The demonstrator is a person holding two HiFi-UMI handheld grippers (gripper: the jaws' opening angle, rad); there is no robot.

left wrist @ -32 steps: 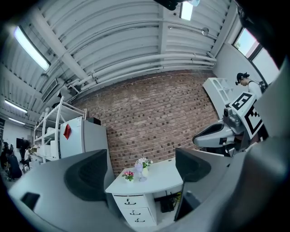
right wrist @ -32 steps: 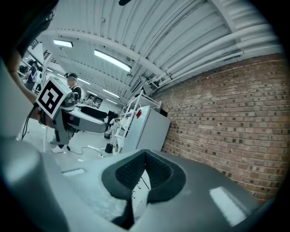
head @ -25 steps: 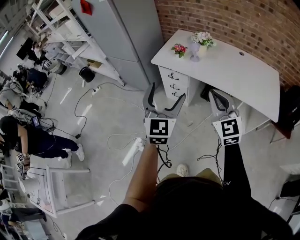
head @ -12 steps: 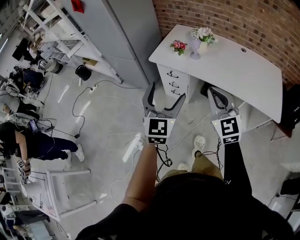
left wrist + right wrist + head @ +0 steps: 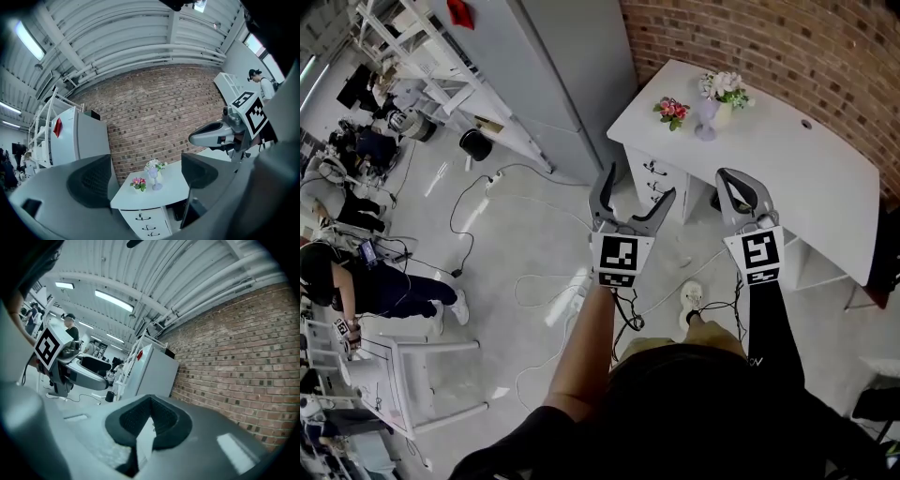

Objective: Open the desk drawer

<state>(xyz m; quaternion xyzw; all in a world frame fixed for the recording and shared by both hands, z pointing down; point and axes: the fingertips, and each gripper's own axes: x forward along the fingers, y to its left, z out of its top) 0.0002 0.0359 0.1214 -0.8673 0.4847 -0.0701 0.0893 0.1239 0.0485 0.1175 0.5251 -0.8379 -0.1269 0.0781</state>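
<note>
your left gripper (image 5: 635,186), jaws apart and empty, and right gripper (image 5: 739,184), jaws seemingly pressed together, hover near the white desk (image 5: 797,173), its drawers (image 5: 655,185) closed.

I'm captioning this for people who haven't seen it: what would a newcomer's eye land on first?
Two grippers are held out mid-frame in the head view: the left gripper, jaws apart and empty, and the right gripper, jaws together. Beyond them a white desk stands against a red brick wall, with pink flowers at its left end and closed drawers below.
</note>
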